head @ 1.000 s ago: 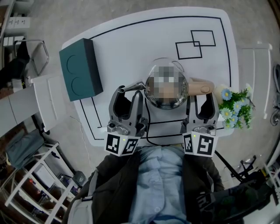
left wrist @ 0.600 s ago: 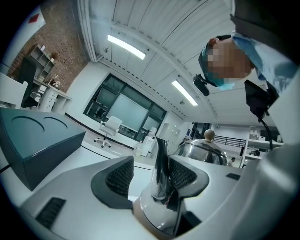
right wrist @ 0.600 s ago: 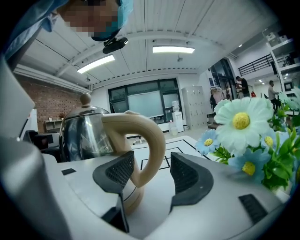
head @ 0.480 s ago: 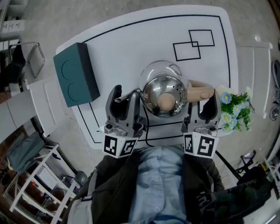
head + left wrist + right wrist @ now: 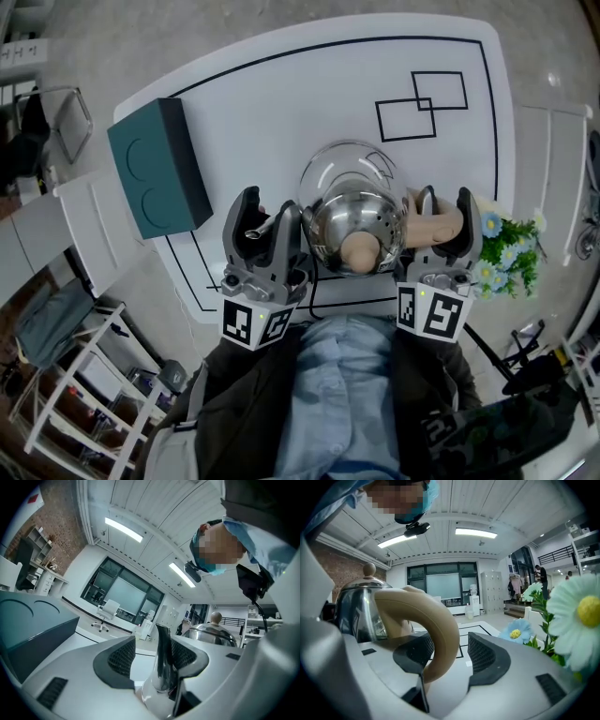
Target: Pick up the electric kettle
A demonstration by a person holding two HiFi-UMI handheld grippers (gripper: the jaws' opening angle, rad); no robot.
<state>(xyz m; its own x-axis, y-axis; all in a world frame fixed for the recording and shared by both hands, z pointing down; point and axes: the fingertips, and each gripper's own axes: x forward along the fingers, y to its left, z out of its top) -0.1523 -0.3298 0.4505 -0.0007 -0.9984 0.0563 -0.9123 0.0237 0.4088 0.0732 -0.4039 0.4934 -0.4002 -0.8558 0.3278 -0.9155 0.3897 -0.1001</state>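
The electric kettle (image 5: 356, 220) is shiny steel with a tan knob and a tan handle (image 5: 433, 223), and it stands on the white table (image 5: 281, 103) just in front of me. My left gripper (image 5: 267, 211) is open, with the kettle's thin spout (image 5: 164, 658) between its jaws, close to the right pad. On the other side my right gripper (image 5: 442, 204) is also open. The tan handle (image 5: 436, 630) lies between its jaws against the left pad, with a gap to the right pad. The kettle's lid (image 5: 208, 632) shows behind the spout.
A teal box (image 5: 159, 173) lies at the table's left. Blue and white artificial flowers (image 5: 511, 248) stand just right of the right gripper. Black outlined squares (image 5: 422, 103) mark the far right of the table. A black cable (image 5: 314, 286) runs at the near edge.
Both grippers have moved forward: the left jaws now straddle the spout and the right jaws straddle the handle. The kettle has stayed on the table.
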